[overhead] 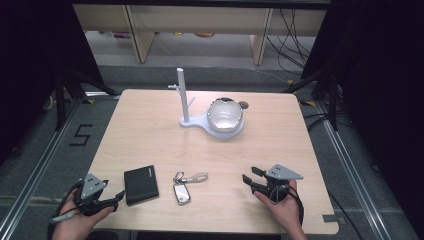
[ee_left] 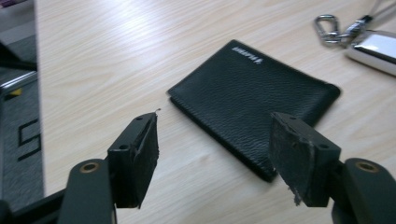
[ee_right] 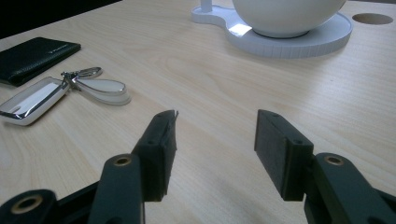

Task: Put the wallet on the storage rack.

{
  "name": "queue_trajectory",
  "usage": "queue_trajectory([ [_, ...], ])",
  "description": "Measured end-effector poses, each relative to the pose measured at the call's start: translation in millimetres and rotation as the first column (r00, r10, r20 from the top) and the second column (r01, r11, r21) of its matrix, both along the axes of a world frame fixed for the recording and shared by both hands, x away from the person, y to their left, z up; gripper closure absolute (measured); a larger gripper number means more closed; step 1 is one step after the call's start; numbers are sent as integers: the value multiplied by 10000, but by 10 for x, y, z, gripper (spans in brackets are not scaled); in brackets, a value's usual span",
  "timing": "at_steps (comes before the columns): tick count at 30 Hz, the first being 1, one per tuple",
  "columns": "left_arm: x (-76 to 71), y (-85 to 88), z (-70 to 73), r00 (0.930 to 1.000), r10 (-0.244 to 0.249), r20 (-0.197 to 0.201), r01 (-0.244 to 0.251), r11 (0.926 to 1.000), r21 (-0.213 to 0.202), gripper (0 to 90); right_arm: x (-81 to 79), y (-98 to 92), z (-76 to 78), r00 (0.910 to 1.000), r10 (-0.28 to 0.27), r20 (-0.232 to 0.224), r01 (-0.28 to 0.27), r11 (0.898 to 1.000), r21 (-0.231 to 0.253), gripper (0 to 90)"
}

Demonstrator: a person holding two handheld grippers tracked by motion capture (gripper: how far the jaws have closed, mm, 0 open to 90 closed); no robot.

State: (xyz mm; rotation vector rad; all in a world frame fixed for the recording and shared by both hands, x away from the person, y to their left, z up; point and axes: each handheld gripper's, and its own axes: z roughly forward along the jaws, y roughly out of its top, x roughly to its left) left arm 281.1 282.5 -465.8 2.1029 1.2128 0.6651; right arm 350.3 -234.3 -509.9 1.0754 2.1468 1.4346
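Landmark for all positions: the black wallet (overhead: pixel 141 184), lying flat on the table (overhead: pixel 150 130) near its front edge.

Left tongs (overhead: pixel 116 198): held in the person's left hand (overhead: pixel 75 217) at the front left corner of the table, just to the left of the wallet and apart from it. Jaws stand wide apart with nothing between them; in the left gripper view the wallet (ee_left: pixel 254 105) lies just beyond the jaw tips, untouched.

Key fob (overhead: pixel 181 193): silver, flat on the table just to the right of the wallet, not touching it. A clip and loop (overhead: pixel 192 177) run from its far end.

Right tongs (overhead: pixel 248 176): held in the person's right hand (overhead: pixel 280 205), well to the right of the wallet, past the key fob. Jaws spread, empty, with bare table between them in the right gripper view. From that view the key fob (ee_right: pixel 30 101) lies ahead to the left, the wallet (ee_right: pixel 35 57) behind it.

White stand (overhead: pixel 210 122): well beyond the wallet, toward the far side of the table. It carries an upright post (overhead: pixel 182 95) at its left end and a shiny round bowl (overhead: pixel 225 114) on its round base.

Round hole (overhead: pixel 243 105): in the table top just behind the bowl.
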Motion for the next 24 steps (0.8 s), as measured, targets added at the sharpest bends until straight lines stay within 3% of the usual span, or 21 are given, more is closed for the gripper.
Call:
queue_trajectory([
  [5,69,-123,-14,9952,-979,-47,980,9945,377,313,20,-10,-3,10000,69,-29,-69,10000,-8,492],
  [6,75,-150,-19,9928,-1201,-55,1202,9921,347,311,28,-24,0,9999,-7,173,10,9998,-201,492],
  [7,81,-170,-16,9891,-1471,-89,1473,9881,443,310,28,-16,-5,9999,-2,113,2,10000,-18,492],
  [8,93,-210,-11,9795,-2010,-164,2016,9769,714,308,23,-29,14,10000,33,8,-32,9999,-103,492],
  [9,93,-210,-11,9795,-2010,-164,2016,9769,714,307,23,-29,14,10000,33,8,-32,9999,-103,492],
  [11,114,-247,-14,9665,-2557,-230,2566,9603,1093,305,14,-14,38,10000,55,-81,-55,9999,-84,490],
  [12,130,-260,-19,9563,-2909,-308,2924,9488,1194,305,18,2,57,10000,76,-37,-77,9999,-124,489],
  [13,146,-300,-12,9420,-3333,-398,3354,9292,1550,305,4,23,69,9998,25,-175,-25,10000,3,488],
  [14,146,-300,-12,9420,-3333,-398,3354,9292,1550,305,4,23,69,9998,25,-175,-25,10000,3,488],
  [15,159,-331,13,9247,-3756,-615,3803,9048,1915,305,21,24,88,9998,176,22,-175,9995,-260,487],
  [16,159,-331,13,9247,-3756,-615,3803,9048,1915,306,6,43,97,9998,156,-81,-158,9996,-240,487],
  [17,180,-359,35,9105,-4015,-991,4135,8805,2319,310,1,60,100,9998,179,-118,-181,9997,-175,487],
  [18,186,-386,42,9049,-4098,-1149,4255,8688,2532,314,24,55,97,9995,318,69,-316,9990,-320,487],
  [19,186,-386,42,9049,-4098,-1149,4255,8688,2532,316,15,67,104,9993,346,-165,-351,9989,-326,487],
  [20,189,-411,36,8966,-4225,-1330,4429,8567,2644,316,24,63,105,9992,390,-89,-393,9982,-448,487],
  [21,192,-442,36,8864,-4349,-1584,4627,8413,2795,316,24,63,105,9992,390,-89,-393,9982,-448,487],
  [22,212,-505,14,8637,-4709,-1799,5040,8129,2920,315,36,83,95,9991,434,-17,-434,9981,-427,487],
  [23,212,-505,14,8637,-4709,-1799,5040,8129,2920,314,36,83,95,9991,434,-17,-434,9981,-427,487],
  [24,224,-534,12,8485,-4885,-2037,5290,7948,2973,314,34,81,108,9989,476,-38,-477,9974,-546,487],
])
